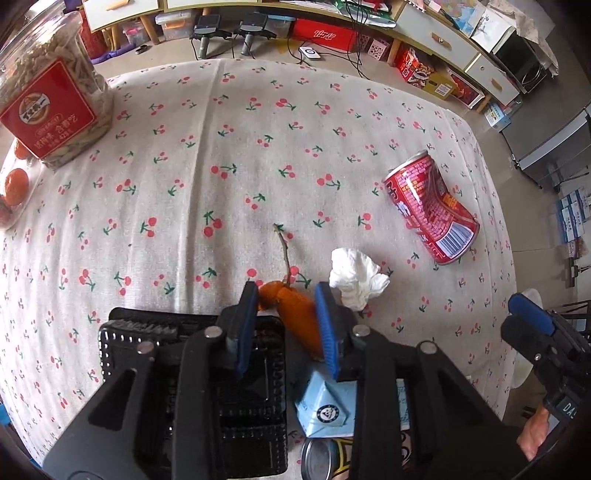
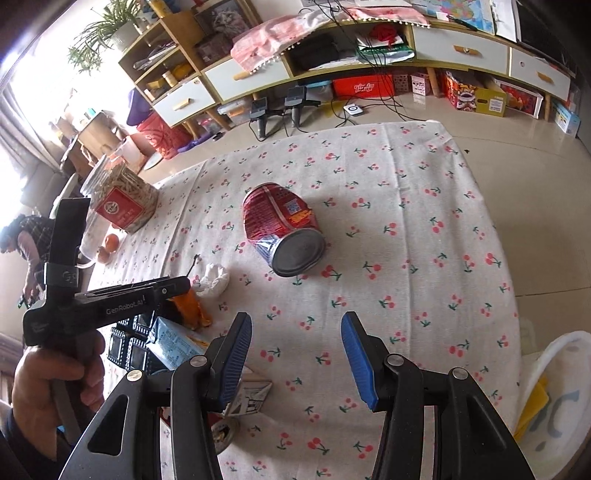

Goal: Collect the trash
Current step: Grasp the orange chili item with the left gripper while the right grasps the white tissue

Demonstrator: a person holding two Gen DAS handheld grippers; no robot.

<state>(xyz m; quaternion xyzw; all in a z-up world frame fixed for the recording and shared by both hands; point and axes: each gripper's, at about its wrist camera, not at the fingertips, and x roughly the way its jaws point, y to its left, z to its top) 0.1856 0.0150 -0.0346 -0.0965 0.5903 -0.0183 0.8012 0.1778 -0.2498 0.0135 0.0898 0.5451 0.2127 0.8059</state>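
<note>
"GenRobot" lettering on left gripper (image 2: 168, 291)

We see a pale, glossy tiled floor (image 2: 517, 122) beyond the table's cherry-print cloth (image 2: 406, 229). Along the far wall runs a low wooden cabinet (image 2: 406, 40) with white drawers, and red boxes (image 2: 360, 88) are stowed under it (cables trail across the floor nearby). At the left a stepped shelf unit (image 2: 166, 62) carries a potted plant (image 2: 107, 26), and strong daylight pours in from a window (image 2: 26, 85) beside it.
</note>
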